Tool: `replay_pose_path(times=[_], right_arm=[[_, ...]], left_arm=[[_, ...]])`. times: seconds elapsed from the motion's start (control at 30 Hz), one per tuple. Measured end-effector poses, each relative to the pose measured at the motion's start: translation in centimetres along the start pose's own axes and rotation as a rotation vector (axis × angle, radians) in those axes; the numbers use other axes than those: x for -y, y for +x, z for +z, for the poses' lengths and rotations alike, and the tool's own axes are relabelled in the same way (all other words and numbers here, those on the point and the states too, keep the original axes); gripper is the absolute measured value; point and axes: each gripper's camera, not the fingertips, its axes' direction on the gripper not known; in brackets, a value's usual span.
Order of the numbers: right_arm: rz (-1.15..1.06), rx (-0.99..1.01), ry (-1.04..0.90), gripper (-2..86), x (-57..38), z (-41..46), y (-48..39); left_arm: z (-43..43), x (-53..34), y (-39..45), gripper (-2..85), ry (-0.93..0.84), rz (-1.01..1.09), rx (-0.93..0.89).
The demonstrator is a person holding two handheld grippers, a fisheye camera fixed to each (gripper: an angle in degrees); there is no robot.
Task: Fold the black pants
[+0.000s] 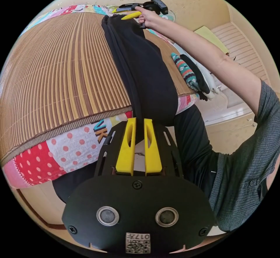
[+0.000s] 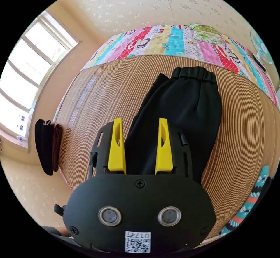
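The black pants point(image 1: 145, 74) lie lengthwise on a bamboo mat point(image 1: 58, 74), folded leg on leg. My left gripper point(image 1: 140, 120) is at the bed's near edge, its yellow jaws shut on the pants' near end. At the far end a hand holds my right gripper point(image 1: 128, 12) just above the fabric. In the right gripper view the right gripper point(image 2: 140, 122) stands open over the pants point(image 2: 186, 109), nothing pinched between its jaws. The elastic waistband point(image 2: 192, 72) lies beyond it, near the mat's far edge.
A patchwork quilt point(image 1: 58, 150) shows under the mat. A folded patterned garment point(image 1: 186, 72) and dark clothes lie at the mat's right edge. Dark folded items point(image 2: 46, 147) sit on the window side. A fan point(image 2: 261, 49) stands beyond the bed. A grey-sleeved arm point(image 1: 248, 141) reaches across.
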Motion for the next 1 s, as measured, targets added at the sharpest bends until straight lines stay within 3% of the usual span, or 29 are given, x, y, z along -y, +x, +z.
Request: replay_pose_path(times=[0.13, 0.3, 0.4, 0.47, 0.53, 0.6, 0.7, 0.77, 0.87, 1.0], right_arm=[[-0.036, 0.015, -0.049, 8.3, 1.4, 3.4, 0.6], [-0.205, 0.045, 0.242, 3.7, -1.8, -1.0, -2.5], [-0.304, 0.063, 0.095, 4.2, -1.1, 1.0, -3.0], [-0.245, 0.043, -0.02, 5.3, -0.2, 2.2, -1.6], [-0.184, 0.165, 0.028, 6.8, -1.0, 0.1, 0.1], [-0.181, 0.331, 0.101, 8.0, -4.0, -3.9, 1.6], [-0.234, 0.388, 0.12, 10.3, -10.7, -8.2, 3.8], [-0.237, 0.407, 0.073, 12.2, -15.7, -9.5, 6.1], [-0.183, 0.427, -0.026, 14.0, -24.0, -9.9, 10.5], [-0.02, 0.526, 0.028, 13.8, -33.2, -11.5, 14.6]], left_arm=[[-0.7, 0.1, 0.5, 3.7, -0.008, 0.095, 0.001], [-2.0, 0.3, 0.7, 1.6, -0.038, 0.172, -0.05], [-1.6, 0.6, 0.4, 1.7, -0.098, 0.169, -0.078], [-1.1, 1.0, -0.5, 2.8, -0.12, 0.088, -0.043], [-1.3, 1.3, -0.9, 3.7, -0.112, 0.048, -0.061], [-2.2, 1.4, -1.1, 4.6, -0.069, 0.027, -0.063], [-4.9, 1.6, -2.5, 7.2, 0.079, -0.044, -0.142], [-6.5, 2.0, -4.6, 10.8, 0.228, -0.121, -0.278], [-6.7, 4.0, -6.9, 12.9, 0.307, -0.179, -0.42], [-6.3, 7.9, -6.7, 14.2, 0.267, -0.175, -0.299]])
